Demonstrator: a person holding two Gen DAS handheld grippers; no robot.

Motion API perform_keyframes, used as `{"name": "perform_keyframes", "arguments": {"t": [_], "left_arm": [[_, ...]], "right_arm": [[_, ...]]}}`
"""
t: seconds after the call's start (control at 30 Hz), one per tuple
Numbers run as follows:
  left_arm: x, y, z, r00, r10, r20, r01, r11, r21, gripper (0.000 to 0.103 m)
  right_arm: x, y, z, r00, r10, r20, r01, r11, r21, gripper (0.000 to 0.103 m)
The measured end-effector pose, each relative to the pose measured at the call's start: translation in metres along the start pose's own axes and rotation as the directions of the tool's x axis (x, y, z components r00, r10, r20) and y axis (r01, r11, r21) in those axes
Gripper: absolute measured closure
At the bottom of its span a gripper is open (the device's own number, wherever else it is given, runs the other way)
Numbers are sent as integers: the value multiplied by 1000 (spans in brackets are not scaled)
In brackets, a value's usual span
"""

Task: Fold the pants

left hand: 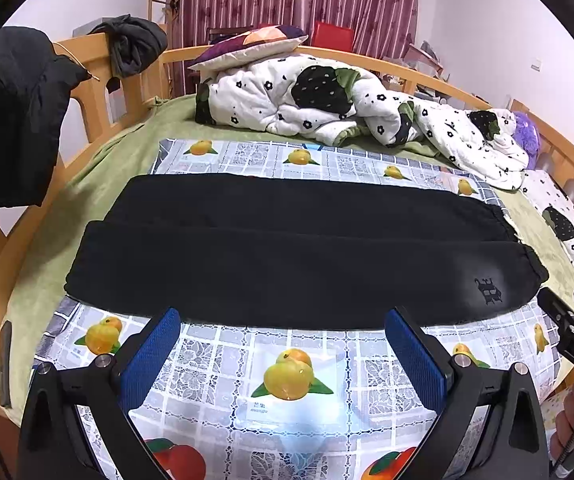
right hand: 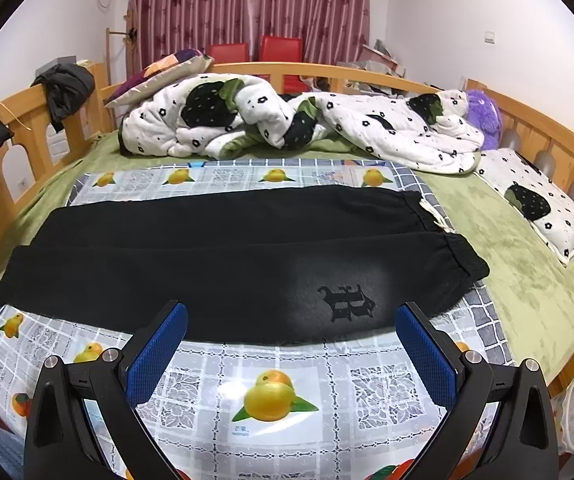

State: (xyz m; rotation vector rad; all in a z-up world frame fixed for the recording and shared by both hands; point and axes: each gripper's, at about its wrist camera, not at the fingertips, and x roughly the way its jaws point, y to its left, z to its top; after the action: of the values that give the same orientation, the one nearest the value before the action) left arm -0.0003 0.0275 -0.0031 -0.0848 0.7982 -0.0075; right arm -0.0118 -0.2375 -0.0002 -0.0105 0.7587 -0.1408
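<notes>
Both wrist views low, near, facing across shared pants (left hand: 287,248).

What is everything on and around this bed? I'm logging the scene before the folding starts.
pants: one, black, flat across the fruit-print cloth, embroidered logo near the waistband
fruit-print cloth: one, grey-white, on the green sheet
green sheet: one, covers the bed
quilt: one, white with black flowers, bunched at the far side
plush toy: one, purple, by the right rail
red chairs: two, behind the bed
left gripper: open, above the cloth
right gripper: open, near the logo
</notes>
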Motion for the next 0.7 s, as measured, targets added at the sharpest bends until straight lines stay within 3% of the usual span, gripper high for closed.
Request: {"name": "perform_keyframes", "arguments": {"t": [0.7], "left_arm": [[-4, 5, -2, 1000, -16, 13, 15, 1000, 21, 0]], "right_arm": [[2, 6, -9, 999, 50, 4, -50, 999, -13, 1]]}}
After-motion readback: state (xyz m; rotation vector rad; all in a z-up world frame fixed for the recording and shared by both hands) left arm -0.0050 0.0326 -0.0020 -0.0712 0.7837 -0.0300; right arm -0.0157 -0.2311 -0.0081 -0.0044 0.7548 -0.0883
